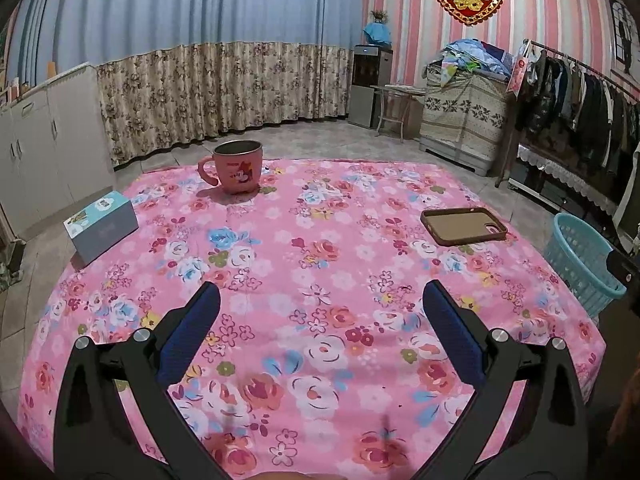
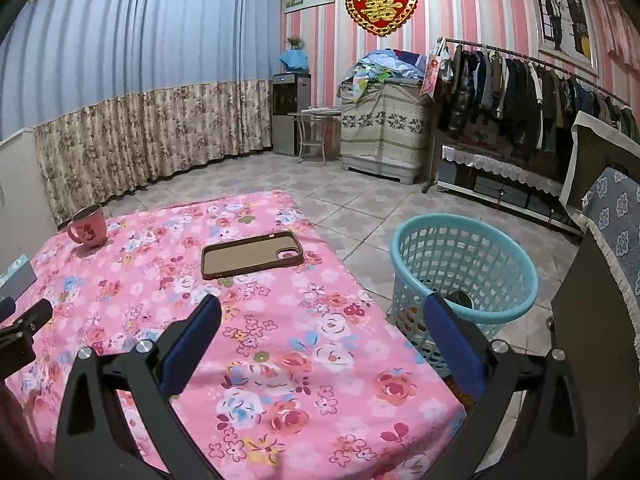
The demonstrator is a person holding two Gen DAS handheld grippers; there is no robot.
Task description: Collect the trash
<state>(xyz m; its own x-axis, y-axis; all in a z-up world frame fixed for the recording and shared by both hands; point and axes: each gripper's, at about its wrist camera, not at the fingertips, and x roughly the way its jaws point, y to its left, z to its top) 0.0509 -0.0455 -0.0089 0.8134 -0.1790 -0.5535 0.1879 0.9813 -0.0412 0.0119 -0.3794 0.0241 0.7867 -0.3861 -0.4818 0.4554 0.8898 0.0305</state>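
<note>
The middle of the flowered cloth lies bare, so a gripper can pass there freely. 3 things stand near its edges: a pink mug far, a box left, a phone case right. The blue basket stands beside the table's right edge, top unobstructed.

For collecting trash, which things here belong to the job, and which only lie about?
Job: basket with some items inside; left tool and right tool, both open and empty.

Lying about: cup, phone case, box. No loose trash shows on the cloth.
</note>
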